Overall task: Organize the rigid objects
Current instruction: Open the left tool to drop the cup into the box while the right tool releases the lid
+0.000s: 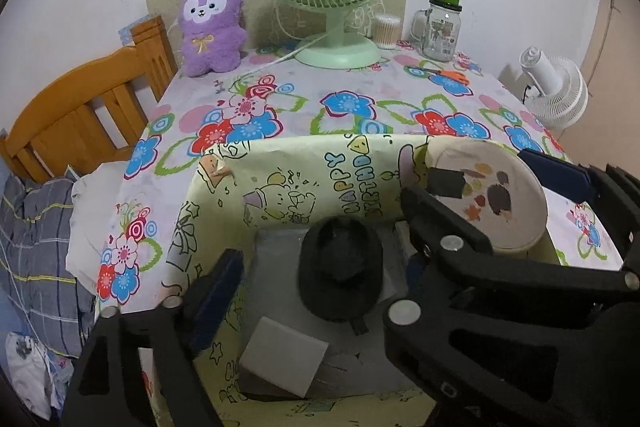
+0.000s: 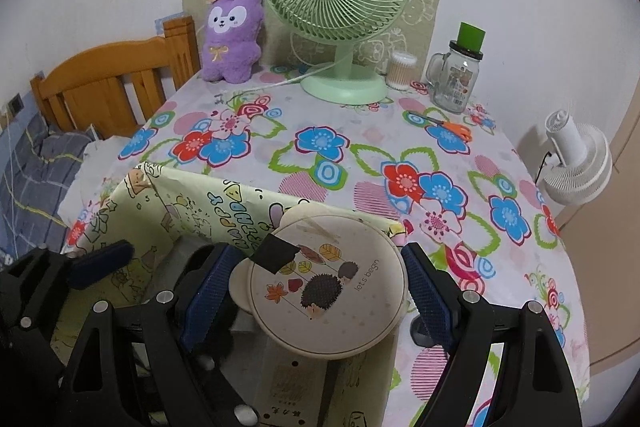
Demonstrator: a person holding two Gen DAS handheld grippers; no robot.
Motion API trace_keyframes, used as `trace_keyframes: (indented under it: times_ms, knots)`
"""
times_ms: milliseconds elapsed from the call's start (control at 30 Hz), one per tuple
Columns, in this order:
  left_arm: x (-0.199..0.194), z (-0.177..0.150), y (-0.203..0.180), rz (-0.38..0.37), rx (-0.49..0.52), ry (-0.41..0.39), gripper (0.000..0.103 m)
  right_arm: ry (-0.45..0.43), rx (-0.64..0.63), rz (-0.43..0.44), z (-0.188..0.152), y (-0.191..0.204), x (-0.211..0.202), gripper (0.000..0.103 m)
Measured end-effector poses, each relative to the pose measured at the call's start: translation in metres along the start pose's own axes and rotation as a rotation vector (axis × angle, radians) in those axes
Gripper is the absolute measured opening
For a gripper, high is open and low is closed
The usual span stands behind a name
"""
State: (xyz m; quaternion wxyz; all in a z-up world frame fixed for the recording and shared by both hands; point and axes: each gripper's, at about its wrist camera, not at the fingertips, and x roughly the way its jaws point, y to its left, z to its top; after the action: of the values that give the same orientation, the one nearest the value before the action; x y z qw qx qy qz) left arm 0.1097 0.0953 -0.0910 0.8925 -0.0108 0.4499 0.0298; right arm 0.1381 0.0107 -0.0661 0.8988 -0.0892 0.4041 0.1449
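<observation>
The right gripper (image 2: 320, 291) is clamped on a round tin (image 2: 332, 291) over the wrapped box (image 1: 288, 183). The left gripper (image 1: 320, 267) hangs spread above a black object (image 1: 340, 267) inside that box. Beyond them stands a green fan (image 2: 340, 19).

Left gripper (image 1: 412, 211): two fingers of matte black plastic are seen, each built as an open frame with triangular cut-outs. Round silver pivot pins are set at the linkage joints, toward 6 o'clock of the fingertips. Each finger is faced with a dark blue pad (image 1: 218, 291) of finely ribbed texture.

Right gripper (image 2: 316, 291): the same black, angular frame is shown, with silver pins at each joint and a small round hole in the lower link. Its pads (image 2: 426, 291) are dark blue with a cross-hatched grip pattern. No cables, skin or sleeves are visible.
</observation>
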Motion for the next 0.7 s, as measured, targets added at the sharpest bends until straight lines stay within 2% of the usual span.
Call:
trace_keyframes:
  times_ms: [467,700]
  knots:
    - [0.001,-0.003,-0.005,0.001,0.022,0.047,0.097,0.037,-0.017,0.002,-0.001,-0.001,0.003,0.09]
    - [-0.008,-0.007,-0.012,0.005,0.033,0.025,0.097,0.023,-0.014,-0.003,-0.006,-0.006,-0.008,0.091]
